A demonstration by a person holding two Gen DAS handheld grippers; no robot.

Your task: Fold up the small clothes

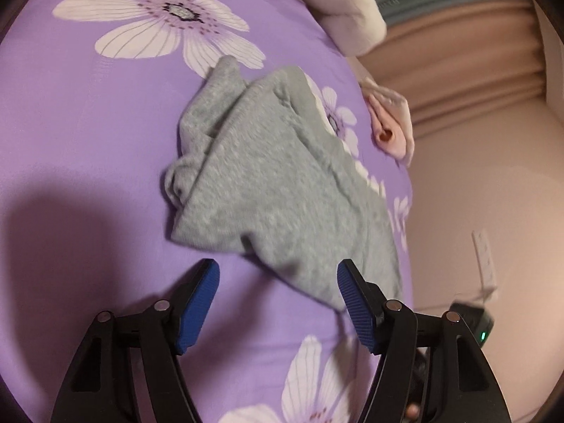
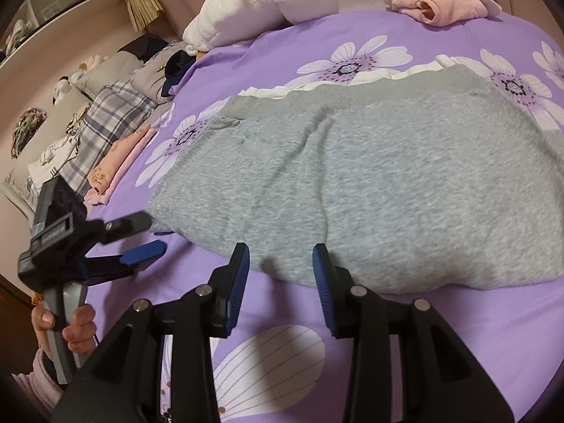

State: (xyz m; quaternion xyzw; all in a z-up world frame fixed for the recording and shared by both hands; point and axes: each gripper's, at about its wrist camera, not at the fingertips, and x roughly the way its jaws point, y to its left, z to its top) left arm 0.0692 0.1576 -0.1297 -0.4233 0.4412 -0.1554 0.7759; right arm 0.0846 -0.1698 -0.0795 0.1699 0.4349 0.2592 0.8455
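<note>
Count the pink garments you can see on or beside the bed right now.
2. One pink garment lies bunched at the bed's far edge, beyond the grey garment. A folded pink garment lies at the left edge by the plaid bedding. Others may be hidden.

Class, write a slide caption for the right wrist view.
Open right tool at the near edge of a grey garment on a purple floral bedsheet.

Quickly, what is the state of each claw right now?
Left claw: open, holding nothing, near the soft grey knit garment.
Right claw: open, holding nothing.
</note>
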